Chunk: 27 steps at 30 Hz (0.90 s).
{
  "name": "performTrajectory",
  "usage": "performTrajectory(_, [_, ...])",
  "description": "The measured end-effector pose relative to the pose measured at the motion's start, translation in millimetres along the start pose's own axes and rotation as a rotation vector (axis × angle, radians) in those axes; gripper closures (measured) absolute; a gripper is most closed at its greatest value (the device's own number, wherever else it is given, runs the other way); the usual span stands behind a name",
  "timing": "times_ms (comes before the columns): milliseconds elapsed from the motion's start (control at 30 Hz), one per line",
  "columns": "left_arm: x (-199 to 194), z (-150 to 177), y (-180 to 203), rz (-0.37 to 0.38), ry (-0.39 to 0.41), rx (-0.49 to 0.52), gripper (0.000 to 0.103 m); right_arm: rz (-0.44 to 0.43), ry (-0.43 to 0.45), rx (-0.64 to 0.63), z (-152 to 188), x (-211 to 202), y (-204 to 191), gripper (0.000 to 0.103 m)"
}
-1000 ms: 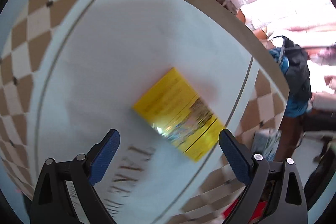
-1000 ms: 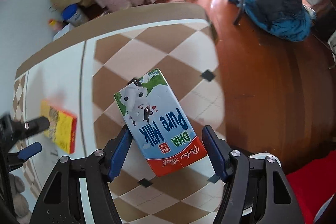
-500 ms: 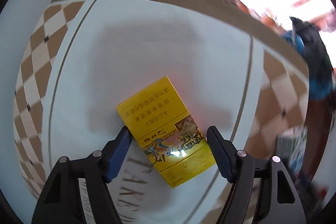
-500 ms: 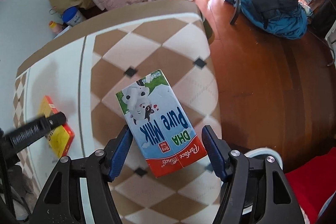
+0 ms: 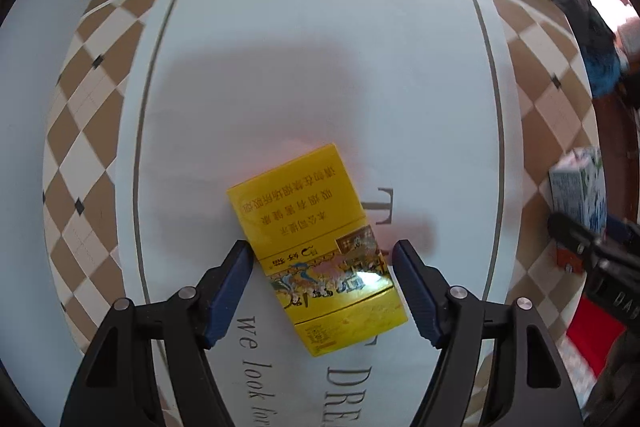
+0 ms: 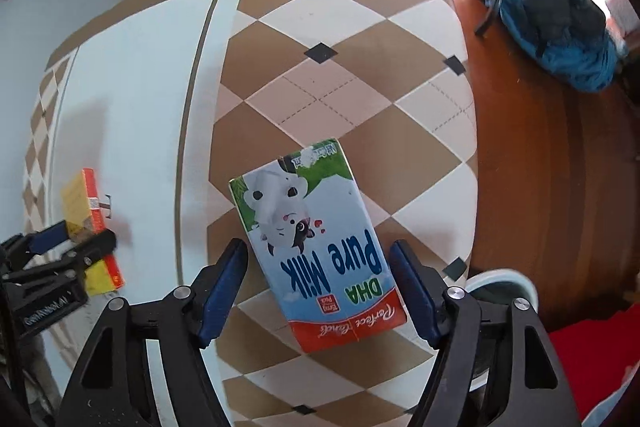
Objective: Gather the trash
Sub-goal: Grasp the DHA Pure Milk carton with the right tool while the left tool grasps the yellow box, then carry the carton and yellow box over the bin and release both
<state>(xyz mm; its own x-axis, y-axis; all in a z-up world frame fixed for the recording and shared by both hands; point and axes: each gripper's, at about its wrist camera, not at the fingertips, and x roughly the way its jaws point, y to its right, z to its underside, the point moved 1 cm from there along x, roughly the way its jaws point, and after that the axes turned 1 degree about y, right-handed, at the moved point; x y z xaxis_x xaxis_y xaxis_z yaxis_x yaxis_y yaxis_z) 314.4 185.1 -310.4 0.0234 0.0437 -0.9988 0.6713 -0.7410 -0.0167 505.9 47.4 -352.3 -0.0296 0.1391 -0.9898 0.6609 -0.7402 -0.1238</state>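
Left wrist view showed the left hand-held gripper (image 5: 322, 259) with its jaws wide and set to either side of the near end of the yellow cigarette pack (image 5: 316, 251), which lay flat on the white middle strip of the bench (image 5: 320, 47); half a second before, the pack had sat a little farther out and more skewed, so the hand-held gripper had come down and squared up to it, and a squeeze looked like the next step. Whether the blue pads (image 5: 230, 289) already touched the pack's sides could not be told. Printed lettering on the bench ran under the pack and was cut off at the lower edge. Right wrist view showed the right hand-held gripper (image 6: 318, 267) likewise wide, straddling the milk carton (image 6: 316, 247) lying face up on the checkered right part of the bench, much as it had a second earlier, only closer. Neither piece of trash had been lifted yet. Beyond the bench's right edge a white rim (image 6: 500, 277), perhaps a bin, was mostly hidden behind the hand-held gripper. Farther off, a dark bag on blue cloth (image 6: 552, 23) lay on the wooden floor, and the curtains beyond were washed out by glare.
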Motion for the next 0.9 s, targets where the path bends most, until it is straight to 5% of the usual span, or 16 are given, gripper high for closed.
performTrajectory(100, [-11, 7, 2, -0.016, 0.059, -0.005, 0.043, 0.014, 0.04, -0.014, 7, -5, -3, 0.043])
performTrajectory(533, [-116, 79, 38, -0.058, 0.409, 0.148, 0.044, -0.092, 0.295, 0.117, 81, -93, 30, 0.048])
performTrajectory(900, [-215, 145, 130, 0.116, 0.621, 0.325, 0.044, -0.135, 0.475, 0.304, 207, -191, 125, 0.048])
